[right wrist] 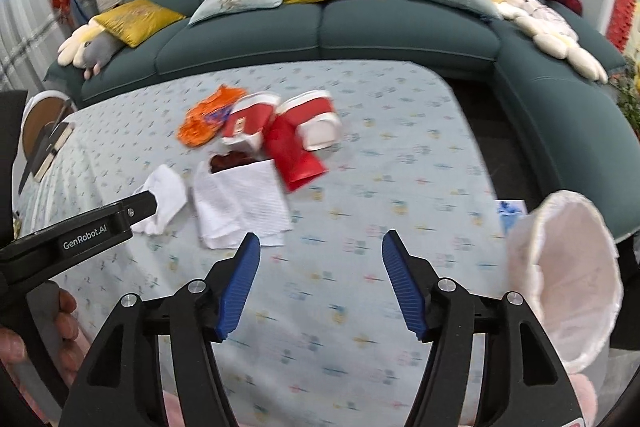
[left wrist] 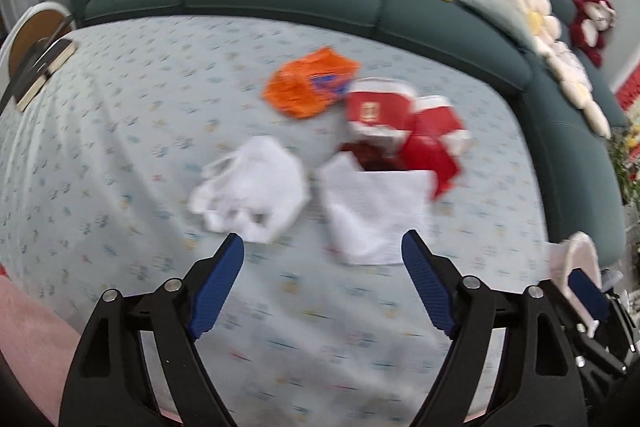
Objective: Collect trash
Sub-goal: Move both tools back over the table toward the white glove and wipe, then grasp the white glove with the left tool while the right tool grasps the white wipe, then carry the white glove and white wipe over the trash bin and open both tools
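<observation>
the left gripper is hanging wide open over the table, holding nothing. the right gripper is wide open too, with bare cloth between its fingers. the trash is sitting in a bunch past both: a white bag, a white napkin, an orange wrapper and red cups (all touching or nearly so). a white bin is sitting at the table's right edge. the sofa is curving around the far side.

Curved teal sofa, yellow and pale cushions, plush toys, floral-clothed table, pale wall
</observation>
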Demonstrator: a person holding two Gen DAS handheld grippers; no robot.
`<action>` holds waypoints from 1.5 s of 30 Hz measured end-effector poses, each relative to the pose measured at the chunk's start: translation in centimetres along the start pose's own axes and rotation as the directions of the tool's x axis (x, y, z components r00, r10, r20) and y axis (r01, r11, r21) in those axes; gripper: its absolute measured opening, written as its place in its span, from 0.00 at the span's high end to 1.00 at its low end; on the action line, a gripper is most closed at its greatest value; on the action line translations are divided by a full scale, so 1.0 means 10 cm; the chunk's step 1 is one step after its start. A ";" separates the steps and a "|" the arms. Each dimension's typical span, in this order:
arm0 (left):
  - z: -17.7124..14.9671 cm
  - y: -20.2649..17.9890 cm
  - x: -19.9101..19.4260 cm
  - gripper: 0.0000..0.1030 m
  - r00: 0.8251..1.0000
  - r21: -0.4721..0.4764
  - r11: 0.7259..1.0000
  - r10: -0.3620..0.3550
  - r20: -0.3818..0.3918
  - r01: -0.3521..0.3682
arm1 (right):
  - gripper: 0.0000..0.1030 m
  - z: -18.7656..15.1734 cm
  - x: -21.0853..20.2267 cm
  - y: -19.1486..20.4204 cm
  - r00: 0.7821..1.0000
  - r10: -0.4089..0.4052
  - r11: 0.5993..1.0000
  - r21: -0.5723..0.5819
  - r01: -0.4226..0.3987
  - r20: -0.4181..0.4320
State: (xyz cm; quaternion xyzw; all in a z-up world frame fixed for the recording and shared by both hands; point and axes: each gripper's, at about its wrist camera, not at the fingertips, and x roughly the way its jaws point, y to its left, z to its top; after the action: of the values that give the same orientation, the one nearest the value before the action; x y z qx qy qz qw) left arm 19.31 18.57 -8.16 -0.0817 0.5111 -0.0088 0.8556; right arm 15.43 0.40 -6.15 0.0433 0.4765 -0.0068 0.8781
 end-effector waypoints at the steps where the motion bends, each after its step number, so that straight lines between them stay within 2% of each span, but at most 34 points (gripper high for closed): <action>1: 0.01 0.07 0.03 0.24 1.000 -0.009 1.000 0.004 -0.004 -0.004 | 0.39 0.01 0.06 0.05 1.000 0.007 1.000 -0.001 -0.007 -0.008; 5: 0.10 0.37 0.25 0.24 0.999 -0.043 0.999 0.015 -0.036 -0.016 | 0.39 0.08 0.34 0.24 0.998 0.035 0.999 -0.001 -0.035 -0.049; 14: 0.26 0.57 0.75 0.26 0.995 -0.023 0.999 0.020 -0.093 -0.022 | 0.39 0.20 0.95 0.61 0.989 0.065 0.998 0.001 -0.065 -0.133; 17: 0.28 0.60 0.87 0.30 0.994 -0.034 0.999 0.003 -0.113 -0.007 | 0.39 0.20 1.13 0.69 0.985 0.067 0.998 -0.004 -0.069 -0.162; 23: 0.27 0.57 1.04 0.48 0.989 -0.028 0.999 -0.030 -0.142 0.027 | 0.39 0.14 1.41 0.79 0.976 0.054 0.998 -0.017 -0.059 -0.211; 25: 0.26 0.54 1.06 0.59 0.989 -0.017 0.999 -0.039 -0.143 0.036 | 0.45 0.10 1.47 0.78 0.972 0.050 0.998 -0.013 -0.054 -0.231; 26: 0.25 0.51 1.06 0.61 0.989 -0.006 0.999 -0.038 -0.142 0.038 | 0.50 0.09 1.48 0.76 0.971 0.048 0.999 -0.010 -0.052 -0.235; 28: 0.23 0.45 1.07 0.76 0.985 0.009 0.997 -0.068 -0.159 0.070 | 0.56 0.06 1.46 0.75 0.974 0.035 0.999 -0.022 -0.041 -0.224; 31: 0.18 0.40 1.08 0.82 0.982 0.012 0.997 -0.076 -0.172 0.079 | 0.76 0.05 1.44 0.73 0.974 0.022 0.998 -0.049 -0.034 -0.224; 33: 0.15 0.35 1.07 0.87 0.979 0.015 0.995 -0.091 -0.184 0.096 | 0.95 0.04 1.43 0.69 0.971 0.041 0.998 -0.041 -0.052 -0.236; 38: 0.04 0.21 0.93 0.89 0.976 0.035 0.992 -0.114 -0.185 0.122 | 0.97 -0.05 1.31 0.60 0.966 0.068 0.997 -0.025 -0.077 -0.250; 45: -0.05 0.07 0.57 0.90 0.979 0.040 0.989 -0.138 -0.152 0.146 | 0.97 0.00 0.88 0.39 0.983 0.080 0.997 -0.004 -0.082 -0.166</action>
State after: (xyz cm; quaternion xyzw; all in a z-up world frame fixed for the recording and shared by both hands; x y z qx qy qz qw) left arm 21.59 18.64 -13.47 -0.0951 0.5661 -0.0890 0.8140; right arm 20.42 4.56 -13.26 0.0583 0.5457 0.0353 0.8352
